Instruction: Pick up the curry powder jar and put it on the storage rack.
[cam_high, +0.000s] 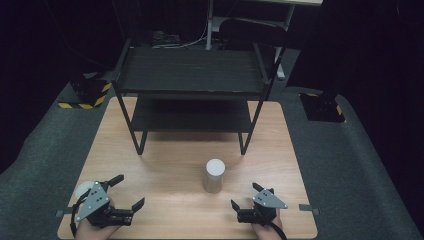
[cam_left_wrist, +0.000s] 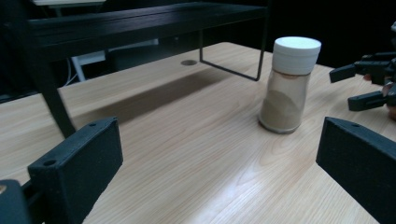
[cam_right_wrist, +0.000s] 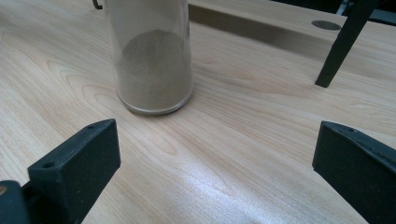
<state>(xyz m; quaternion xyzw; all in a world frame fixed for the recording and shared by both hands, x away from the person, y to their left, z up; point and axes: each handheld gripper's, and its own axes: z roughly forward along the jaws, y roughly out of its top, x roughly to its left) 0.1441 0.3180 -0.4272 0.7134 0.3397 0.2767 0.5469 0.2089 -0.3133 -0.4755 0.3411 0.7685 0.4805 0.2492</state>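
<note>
High view showed my jar (cam_high: 214, 175) upright mid-desk, in front of the rack (cam_high: 192, 75), between my left gripper (cam_high: 127, 192) and right gripper (cam_high: 246, 195), both with jaws wide and empty. I judged it light, rigid and smooth, part-filled with powder, best gripped on the body under the white cap (cam_left_wrist: 297, 49).

Clear jar (cam_high: 214, 176) — white lid, tan powder; black shelf rack (cam_high: 192, 75); pale wood-grain table (cam_high: 165, 165)

Black two-tier rack (cam_high: 192, 75) on wooden table (cam_high: 165, 165)
</note>
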